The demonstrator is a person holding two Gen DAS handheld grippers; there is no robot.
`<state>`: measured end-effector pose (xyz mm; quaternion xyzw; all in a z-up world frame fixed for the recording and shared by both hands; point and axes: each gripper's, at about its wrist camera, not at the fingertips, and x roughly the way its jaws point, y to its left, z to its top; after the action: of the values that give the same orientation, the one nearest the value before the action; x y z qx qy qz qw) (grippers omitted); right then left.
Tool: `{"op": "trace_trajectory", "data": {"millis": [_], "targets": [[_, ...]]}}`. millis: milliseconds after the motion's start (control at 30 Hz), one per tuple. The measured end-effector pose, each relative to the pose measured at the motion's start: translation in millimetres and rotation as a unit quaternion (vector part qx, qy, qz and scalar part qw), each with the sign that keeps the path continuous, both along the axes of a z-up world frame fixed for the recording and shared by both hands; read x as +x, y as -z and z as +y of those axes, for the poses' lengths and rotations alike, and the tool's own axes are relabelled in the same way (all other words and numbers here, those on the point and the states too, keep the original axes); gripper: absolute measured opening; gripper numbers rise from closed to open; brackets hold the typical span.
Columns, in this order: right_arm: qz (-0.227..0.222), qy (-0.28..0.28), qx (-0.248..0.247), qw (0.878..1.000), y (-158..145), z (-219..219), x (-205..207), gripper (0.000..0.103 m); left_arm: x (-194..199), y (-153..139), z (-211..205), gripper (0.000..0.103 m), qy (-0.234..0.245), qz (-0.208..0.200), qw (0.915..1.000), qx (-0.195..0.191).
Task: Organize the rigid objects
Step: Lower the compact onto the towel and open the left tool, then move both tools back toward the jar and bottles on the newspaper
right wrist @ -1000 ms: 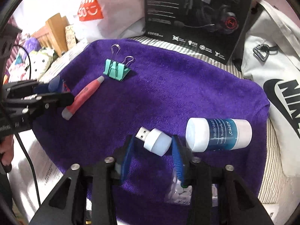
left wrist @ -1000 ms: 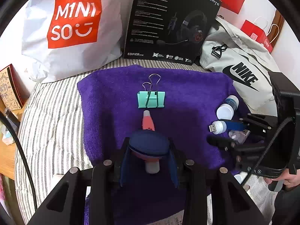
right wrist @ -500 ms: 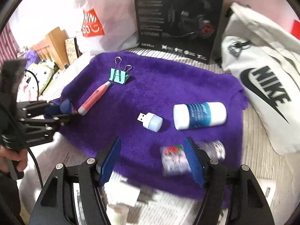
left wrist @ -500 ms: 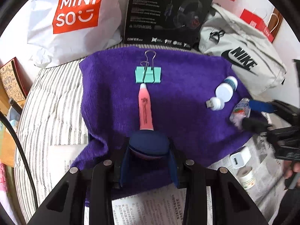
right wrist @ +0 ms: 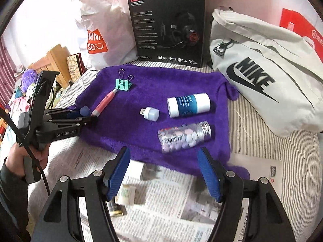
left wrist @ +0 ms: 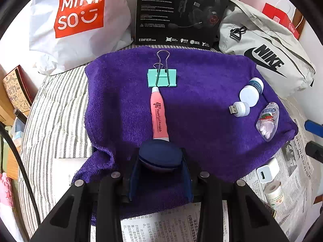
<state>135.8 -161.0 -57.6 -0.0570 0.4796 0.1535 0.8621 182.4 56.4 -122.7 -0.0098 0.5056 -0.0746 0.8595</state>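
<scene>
On the purple towel point(left wrist: 201, 109) point(right wrist: 173, 84) lie a teal binder clip point(left wrist: 162, 78) point(right wrist: 123, 84), a pink pen light point(left wrist: 158, 115) point(right wrist: 105, 102), a white USB plug point(left wrist: 240, 109) point(right wrist: 150, 113), a white and blue bottle point(left wrist: 251, 91) point(right wrist: 188, 105) and a clear pill bottle point(left wrist: 267, 122) point(right wrist: 184, 136). My left gripper point(left wrist: 160, 161) point(right wrist: 81, 114) is shut on a round dark blue object point(left wrist: 160, 153) at the towel's near edge, just behind the pen light. My right gripper point(right wrist: 163, 171) is open and empty, above the newspaper in front of the pill bottle.
Newspaper point(right wrist: 161, 197) in front of the towel carries a white charger point(left wrist: 267, 170) point(right wrist: 134, 169) and a small white jar point(left wrist: 274, 193) point(right wrist: 126, 194). A Miniso bag point(left wrist: 76, 20), a black headset box point(left wrist: 181, 12) and a Nike bag point(left wrist: 266, 56) stand behind the towel.
My right gripper let go of the USB plug, opened wide and drew back over the newspaper. My left gripper drew back along the pen light to the towel's near edge.
</scene>
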Motion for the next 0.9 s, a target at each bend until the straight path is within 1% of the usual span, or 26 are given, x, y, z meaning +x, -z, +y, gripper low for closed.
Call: {"op": "trace_trajectory", "data": {"millis": [133,200,300,400,433,467,500,567,633,767,833,900], "targets": [[0.005,0.009,-0.002,1.000,2.0,-9.1,-7.5,0.069,0.9,-0.3,-0.3,0.035,0.006,0.007,1.0000,0.000],[0.010,0.016,0.002,1.000,3.5,-15.5,-11.4,0.069,0.8,-0.8,0.6,0.038,0.009,0.012,0.9999,-0.005],[0.013,0.027,0.004,1.000,4.1,-23.6,-16.5,0.069,-0.1,-1.9,1.3,0.044,0.006,0.018,0.9998,-0.001],[0.013,0.038,0.009,0.999,2.2,-31.4,-20.5,0.069,-1.3,-3.7,3.0,0.048,-0.001,0.025,0.9997,-0.007],[0.012,0.042,0.012,0.999,1.3,-34.3,-21.9,0.069,-2.2,-5.1,3.8,0.051,-0.003,0.026,0.9996,-0.012],[0.012,0.048,0.015,0.999,0.2,-37.7,-23.9,0.069,-4.3,-7.6,4.6,0.059,-0.006,0.027,0.9995,-0.018],[0.012,0.051,0.017,0.998,-0.6,-39.8,-25.5,0.069,-7.2,-10.6,5.2,0.064,-0.008,0.025,0.9994,-0.024],[0.011,0.059,0.019,0.998,-1.4,-43.6,-30.8,0.069,-16.9,-19.0,5.0,0.073,-0.010,0.015,0.9992,-0.035],[0.012,0.065,0.018,0.998,-1.2,-45.9,-34.9,0.069,-29.3,-27.2,3.8,0.073,-0.017,0.005,0.9994,-0.030],[0.019,0.085,0.031,0.996,1.7,-53.5,-47.1,0.069,-66.1,-43.0,-8.1,0.076,-0.024,-0.017,0.9985,-0.046],[0.021,0.092,0.036,0.995,2.8,-55.8,-52.4,0.069,-85.5,-45.1,-23.1,0.076,-0.021,-0.019,0.9979,-0.058],[0.026,0.101,0.040,0.994,4.6,-58.0,-59.3,0.069,-95.7,-40.2,-37.0,0.076,-0.014,-0.012,0.9982,-0.056]]}}
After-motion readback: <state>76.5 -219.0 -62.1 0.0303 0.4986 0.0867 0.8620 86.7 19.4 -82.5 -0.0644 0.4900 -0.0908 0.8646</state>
